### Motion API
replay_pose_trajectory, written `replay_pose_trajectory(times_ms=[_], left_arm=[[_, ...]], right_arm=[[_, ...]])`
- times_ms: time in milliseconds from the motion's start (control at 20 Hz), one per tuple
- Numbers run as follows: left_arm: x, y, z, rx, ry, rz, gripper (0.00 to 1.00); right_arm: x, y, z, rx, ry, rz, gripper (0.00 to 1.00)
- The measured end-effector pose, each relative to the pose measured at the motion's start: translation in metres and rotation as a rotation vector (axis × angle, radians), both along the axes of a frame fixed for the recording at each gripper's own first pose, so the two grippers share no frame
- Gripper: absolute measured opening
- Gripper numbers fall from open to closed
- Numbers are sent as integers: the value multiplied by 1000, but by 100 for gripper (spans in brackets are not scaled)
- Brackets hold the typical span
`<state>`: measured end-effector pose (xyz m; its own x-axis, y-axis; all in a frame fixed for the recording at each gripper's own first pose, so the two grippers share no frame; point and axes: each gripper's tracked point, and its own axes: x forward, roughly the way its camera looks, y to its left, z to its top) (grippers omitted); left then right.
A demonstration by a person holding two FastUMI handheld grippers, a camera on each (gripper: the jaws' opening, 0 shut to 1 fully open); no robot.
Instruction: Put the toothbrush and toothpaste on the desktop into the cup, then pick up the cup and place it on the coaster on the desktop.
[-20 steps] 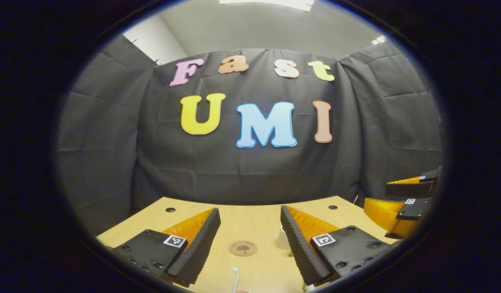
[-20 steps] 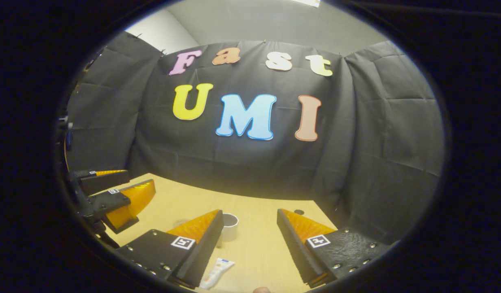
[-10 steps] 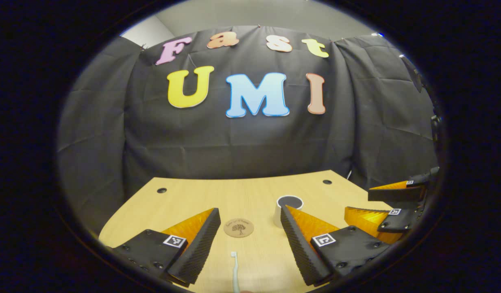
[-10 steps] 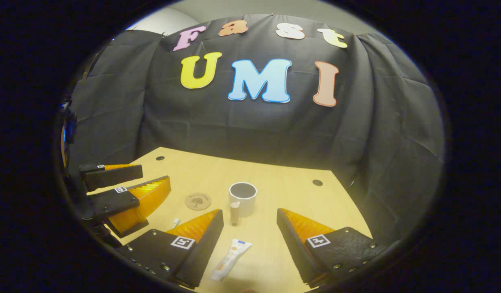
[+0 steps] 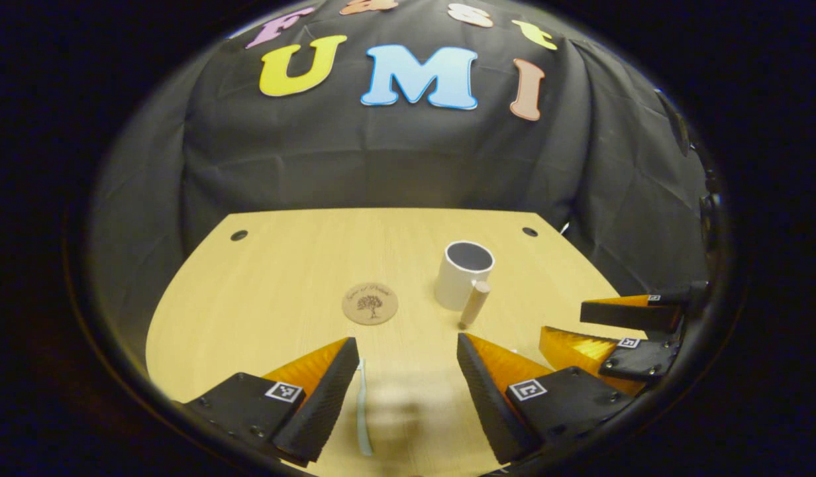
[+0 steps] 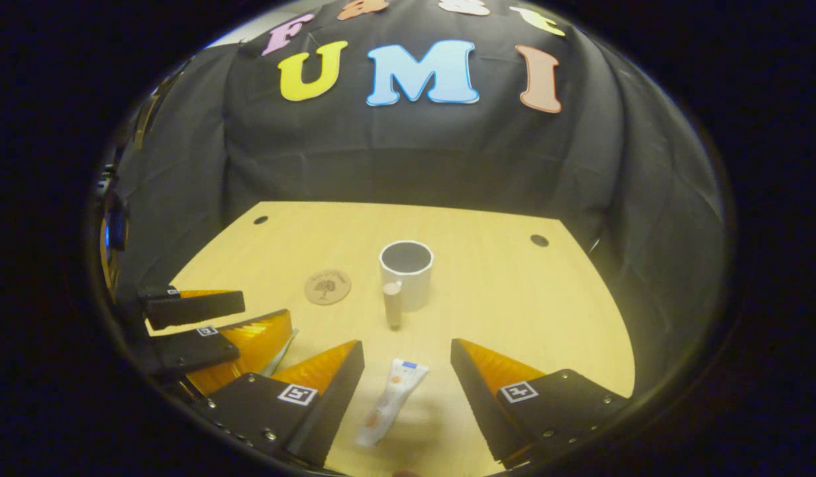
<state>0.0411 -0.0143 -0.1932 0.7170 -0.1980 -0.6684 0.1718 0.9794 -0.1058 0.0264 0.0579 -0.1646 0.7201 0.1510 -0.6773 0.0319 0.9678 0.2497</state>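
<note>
- The left tool (image 5: pixel 408 371) is showing two wedge-shaped fingers tapering forward, each with a ribbed inner face.
- Each finger is sitting on a dark block carrying a small square black-and-white marker and round screw heads.
- The right tool (image 6: pixel 408 374) is showing the same build: ribbed wedges, textured dark blocks, square markers, a row of screws along the edge.

Dim, warm light; sharp centre, fisheye-bent edges, soft shadows.

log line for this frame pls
phase: pre-grasp | left gripper: open over toothbrush | right gripper: open over toothpaste | cup: empty, off coaster
</note>
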Motion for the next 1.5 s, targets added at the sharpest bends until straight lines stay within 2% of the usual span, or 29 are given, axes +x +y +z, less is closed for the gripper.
replay_pose_trajectory(times_ms=[300, 450, 600, 900, 1150, 1400, 1500], left_arm=[[-22, 15, -50, 21, 247, 33, 96], [-28, 20, -74, 36, 344, 46, 98], [-34, 27, -96, 70, 422, 43, 98], [-49, 39, -127, 66, 582, 36, 99], [-55, 44, -142, 109, 669, -3, 99], [-56, 52, -147, 176, 688, -6, 97], [-55, 53, -146, 198, 678, -13, 92]], right_arm=[[-11, 26, -38, 126, 178, 46, 87], [-19, 33, -58, 164, 263, 60, 87], [-23, 35, -76, 175, 338, 64, 84], [-27, 35, -102, 183, 452, 39, 87], [-27, 37, -115, 173, 509, 41, 87], [-23, 42, -123, 192, 550, 32, 85], [-22, 43, -126, 181, 557, 30, 87]])
